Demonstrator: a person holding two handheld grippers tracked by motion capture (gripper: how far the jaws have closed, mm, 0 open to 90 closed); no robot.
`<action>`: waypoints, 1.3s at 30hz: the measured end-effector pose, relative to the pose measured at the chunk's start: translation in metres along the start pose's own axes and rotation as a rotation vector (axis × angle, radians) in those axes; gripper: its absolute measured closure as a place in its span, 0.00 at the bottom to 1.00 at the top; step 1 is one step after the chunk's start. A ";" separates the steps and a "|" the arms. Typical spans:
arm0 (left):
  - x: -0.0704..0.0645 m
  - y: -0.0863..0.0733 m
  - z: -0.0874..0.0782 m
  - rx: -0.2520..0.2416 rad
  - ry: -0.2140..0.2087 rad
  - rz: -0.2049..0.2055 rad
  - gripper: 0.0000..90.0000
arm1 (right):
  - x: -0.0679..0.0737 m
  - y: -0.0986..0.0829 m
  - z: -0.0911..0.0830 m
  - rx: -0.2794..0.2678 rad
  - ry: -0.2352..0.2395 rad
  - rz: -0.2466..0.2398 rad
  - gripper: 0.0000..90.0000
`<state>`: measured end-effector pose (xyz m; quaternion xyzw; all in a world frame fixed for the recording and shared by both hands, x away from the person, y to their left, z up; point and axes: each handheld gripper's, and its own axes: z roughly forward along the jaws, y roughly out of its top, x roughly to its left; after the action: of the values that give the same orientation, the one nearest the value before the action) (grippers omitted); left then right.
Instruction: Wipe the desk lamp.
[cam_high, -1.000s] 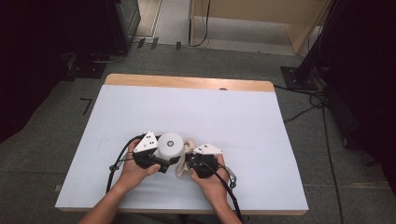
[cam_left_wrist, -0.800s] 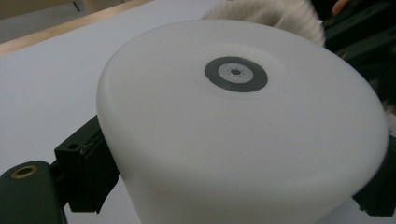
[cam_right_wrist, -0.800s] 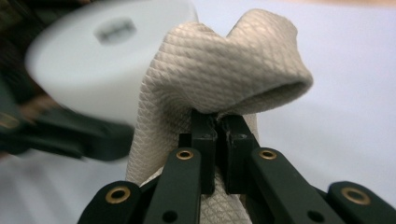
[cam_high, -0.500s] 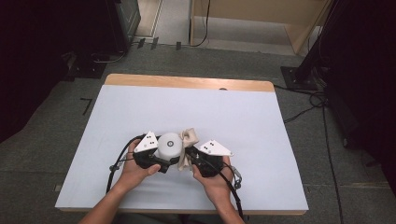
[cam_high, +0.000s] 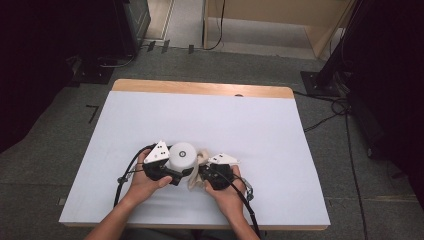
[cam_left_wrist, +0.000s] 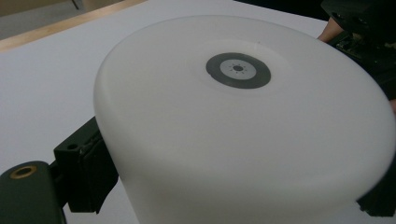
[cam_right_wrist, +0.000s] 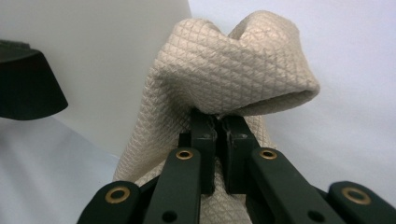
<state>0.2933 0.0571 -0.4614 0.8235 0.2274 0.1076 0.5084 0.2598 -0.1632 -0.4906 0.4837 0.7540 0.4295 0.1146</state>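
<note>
My two forearms come in from the near edge of the counter (cam_high: 150, 115), angled toward each other so my hands sit close together near its front. My left hand (cam_high: 145, 180) wraps my left claw (cam_high: 182, 172), whose grey plate tips up to the left; its jaws stand spread wide, one pad (cam_left_wrist: 86, 177) pressed against the side of the white cylinder (cam_left_wrist: 243, 126) and the other at the far side. My right hand (cam_high: 225, 192) grips my right claw (cam_right_wrist: 218, 126), its jaws brought together and pinching a fold of the beige quilted cloth (cam_right_wrist: 233, 70).
</note>
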 end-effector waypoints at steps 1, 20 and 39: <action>0.000 0.000 0.000 0.000 0.000 0.000 0.08 | 0.000 0.000 -0.001 -0.002 -0.004 -0.003 0.95; 0.000 -0.001 0.001 -0.004 -0.002 -0.009 0.08 | 0.014 0.025 -0.041 -0.204 0.017 -0.062 0.95; -0.001 -0.002 0.002 0.001 0.005 0.000 0.08 | -0.005 0.000 0.001 -0.008 0.028 0.058 0.95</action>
<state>0.2926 0.0559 -0.4636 0.8236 0.2287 0.1097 0.5073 0.2631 -0.1664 -0.4927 0.4989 0.7394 0.4424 0.0936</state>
